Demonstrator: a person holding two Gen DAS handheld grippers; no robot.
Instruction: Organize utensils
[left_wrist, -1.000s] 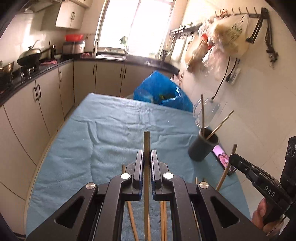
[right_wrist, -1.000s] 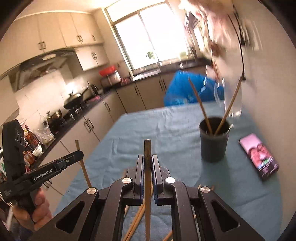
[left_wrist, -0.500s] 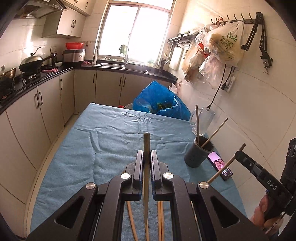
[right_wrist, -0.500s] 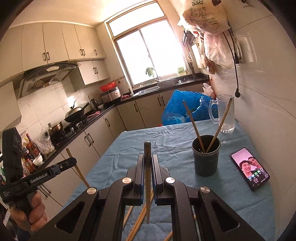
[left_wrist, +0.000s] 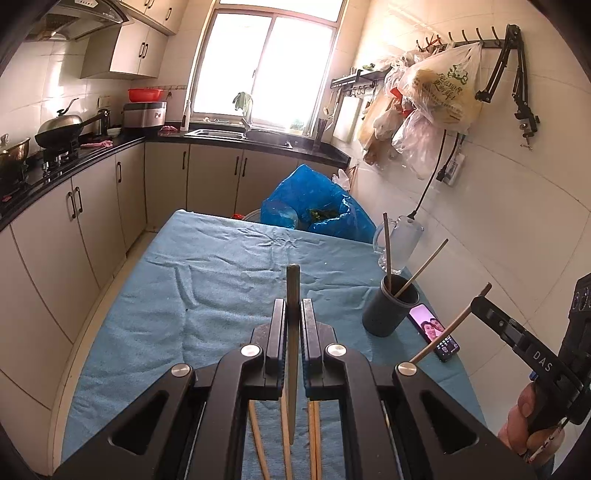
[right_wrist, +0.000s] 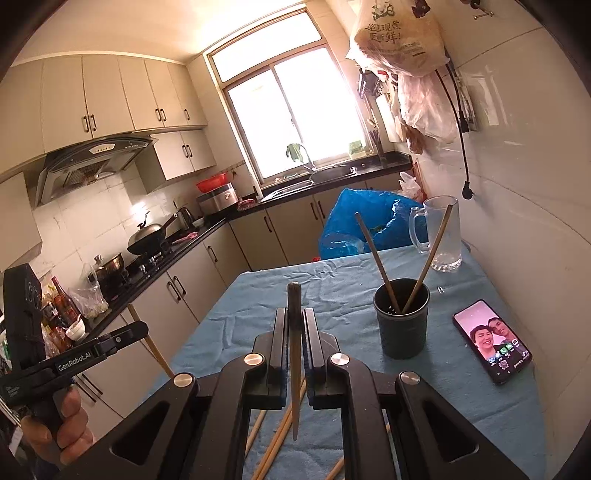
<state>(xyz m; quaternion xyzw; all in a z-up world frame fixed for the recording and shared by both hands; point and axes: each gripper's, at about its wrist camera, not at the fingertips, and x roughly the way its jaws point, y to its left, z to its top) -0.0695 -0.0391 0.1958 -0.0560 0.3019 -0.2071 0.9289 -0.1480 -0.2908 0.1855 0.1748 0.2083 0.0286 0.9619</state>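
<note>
Each gripper pinches one chopstick, lifted off the blue cloth (left_wrist: 221, 280): left gripper (left_wrist: 293, 314) clamps its chopstick (left_wrist: 293, 332), right gripper (right_wrist: 294, 321) clamps its own (right_wrist: 294, 350). Versus a second ago both sit higher and the views have steadied (blur gone). Dark cup (right_wrist: 401, 325) holds the same two chopsticks, phone (right_wrist: 493, 341) beside it. Loose chopsticks (right_wrist: 277, 443) lie under the jaws.

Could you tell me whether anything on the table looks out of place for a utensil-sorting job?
Yes: a phone with its screen lit lies flat on the blue cloth, right beside the dark cup that holds two chopsticks. Loose chopsticks still lie crossed on the cloth below the grippers.
</note>
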